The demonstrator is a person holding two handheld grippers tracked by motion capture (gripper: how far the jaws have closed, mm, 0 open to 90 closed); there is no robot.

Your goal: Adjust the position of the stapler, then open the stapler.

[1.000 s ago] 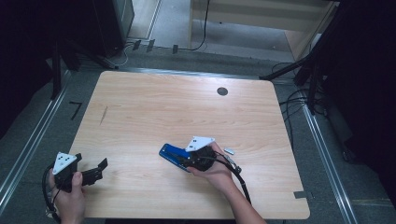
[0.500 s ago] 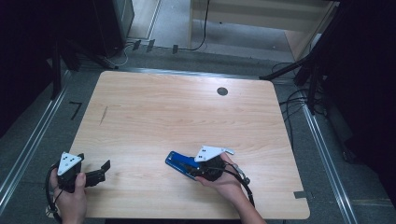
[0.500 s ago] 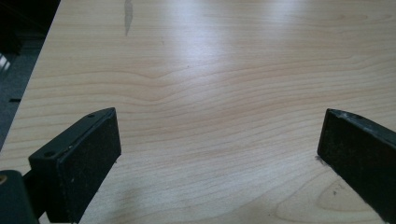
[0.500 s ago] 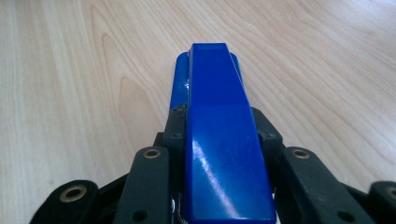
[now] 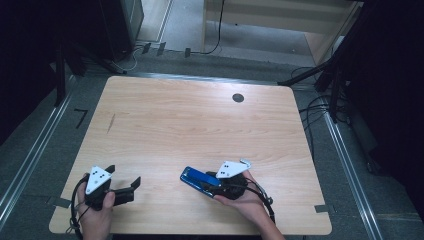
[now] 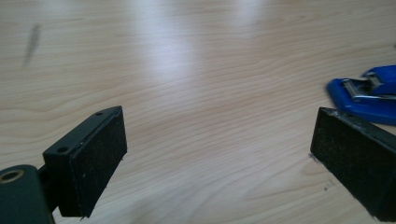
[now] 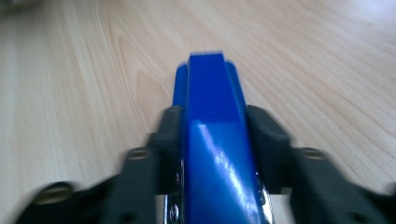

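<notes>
The right gripper (image 5: 212,182) clamps a blue stapler (image 5: 199,178) near the surface's (image 5: 200,125) front edge (purpose unclear); the left gripper (image 5: 131,186) waits, jaws wide.

High view looks fwd and down over the whole wooden table (image 5: 200,125). Left gripper view sits low, skimming the tabletop. Right gripper view's tight along the blue stapler (image 7: 212,140), which both other views also catch.
</notes>
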